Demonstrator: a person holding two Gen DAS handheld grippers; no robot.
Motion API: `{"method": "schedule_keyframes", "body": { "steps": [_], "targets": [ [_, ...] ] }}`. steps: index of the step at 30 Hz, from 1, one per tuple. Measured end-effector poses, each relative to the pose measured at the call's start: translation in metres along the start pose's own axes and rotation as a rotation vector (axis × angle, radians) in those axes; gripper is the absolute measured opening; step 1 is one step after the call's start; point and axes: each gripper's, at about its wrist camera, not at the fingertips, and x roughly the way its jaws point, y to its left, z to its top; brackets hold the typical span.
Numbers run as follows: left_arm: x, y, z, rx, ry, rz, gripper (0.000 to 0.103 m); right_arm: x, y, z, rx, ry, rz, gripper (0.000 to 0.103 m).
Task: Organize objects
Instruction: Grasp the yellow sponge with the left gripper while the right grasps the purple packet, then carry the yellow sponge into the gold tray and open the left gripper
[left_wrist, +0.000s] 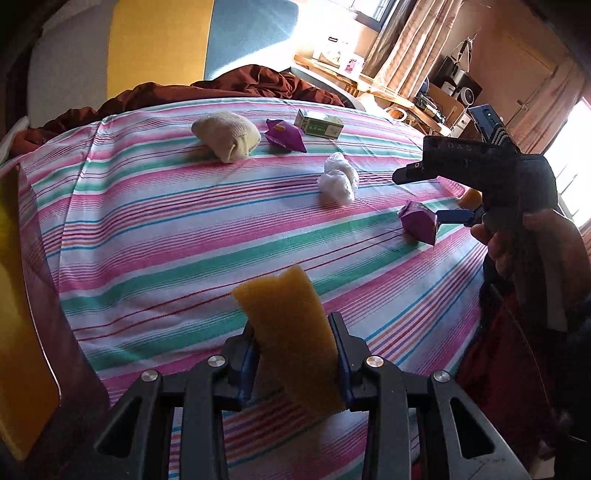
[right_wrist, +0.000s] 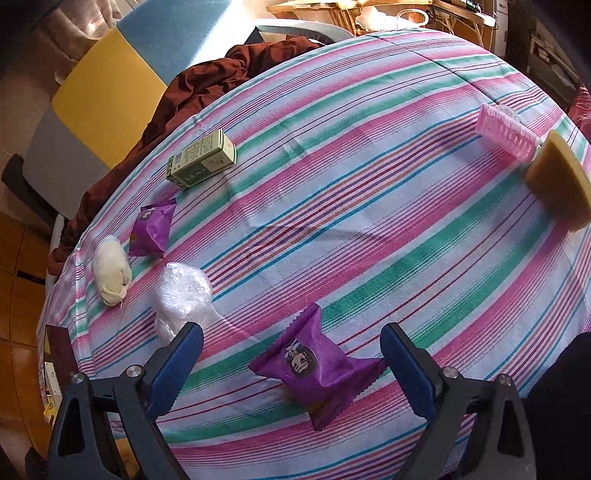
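Note:
In the left wrist view my left gripper (left_wrist: 295, 354) is shut on a yellow sponge (left_wrist: 291, 325), held upright above the striped tablecloth (left_wrist: 166, 240). My right gripper (right_wrist: 291, 354) stands open, its fingers either side of a purple snack packet (right_wrist: 317, 365) that lies on the cloth. The left wrist view shows the same right gripper (left_wrist: 423, 195) at the right, over that packet (left_wrist: 419, 221). Farther off lie a rolled beige sock (left_wrist: 225, 134), a second purple packet (left_wrist: 284, 134), a green box (left_wrist: 319, 123) and a white plastic wad (left_wrist: 338, 179).
A pink hair roller (right_wrist: 508, 134) and another yellow sponge (right_wrist: 557, 181) sit near the cloth's right edge. A brown blanket (left_wrist: 240, 83) is heaped beyond the far edge. A hand (left_wrist: 517, 240) grips the right tool. Shelves and curtains stand behind.

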Motion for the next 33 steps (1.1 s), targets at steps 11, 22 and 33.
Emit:
{"method": "schedule_keyframes", "body": {
  "steps": [11,22,33],
  "targets": [
    [0.011,0.001,0.008,-0.020,0.012,0.009,0.036,-0.006,0.024,-0.001,-0.258,0.138,-0.106,0.093],
    [0.010,0.004,0.005,-0.038,0.008,-0.006,0.038,0.016,0.029,-0.018,-0.376,0.237,-0.196,0.045],
    [0.009,0.006,0.002,-0.038,-0.005,-0.014,0.038,0.006,0.045,-0.022,-0.388,0.198,-0.134,0.033]
  ]
}}
